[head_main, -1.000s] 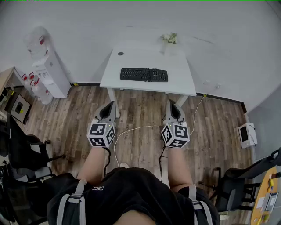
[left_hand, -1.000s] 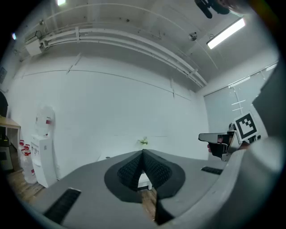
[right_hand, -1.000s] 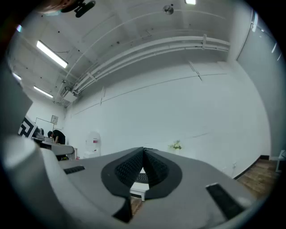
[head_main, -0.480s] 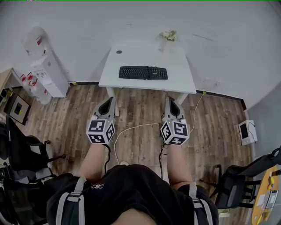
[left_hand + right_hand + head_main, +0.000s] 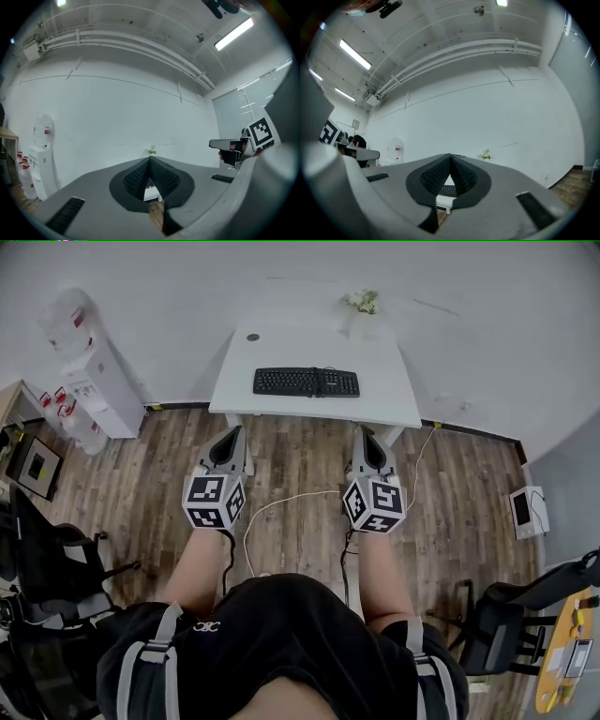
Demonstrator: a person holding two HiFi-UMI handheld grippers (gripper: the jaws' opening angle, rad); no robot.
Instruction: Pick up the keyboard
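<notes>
A black keyboard (image 5: 306,382) lies on a white table (image 5: 375,407) against the far wall in the head view. My left gripper (image 5: 231,439) and right gripper (image 5: 364,441) are held side by side over the wooden floor, short of the table's front edge, both pointing at it. Both are shut with nothing between the jaws. In the right gripper view the keyboard (image 5: 448,190) shows through the gap under the closed tips of the right gripper (image 5: 451,157). The left gripper (image 5: 149,160) in its own view shows only the table's edge (image 5: 151,193) there.
A small plant (image 5: 362,300) stands at the table's back edge and a dark round spot (image 5: 252,337) at its back left. A water dispenser (image 5: 89,367) is left of the table, office chairs (image 5: 52,563) at both sides, and cables (image 5: 281,502) on the floor.
Both grippers have moved a little forward toward the table. The table and keyboard now sit slightly higher and nearer in the head view. The jaws stayed shut.
</notes>
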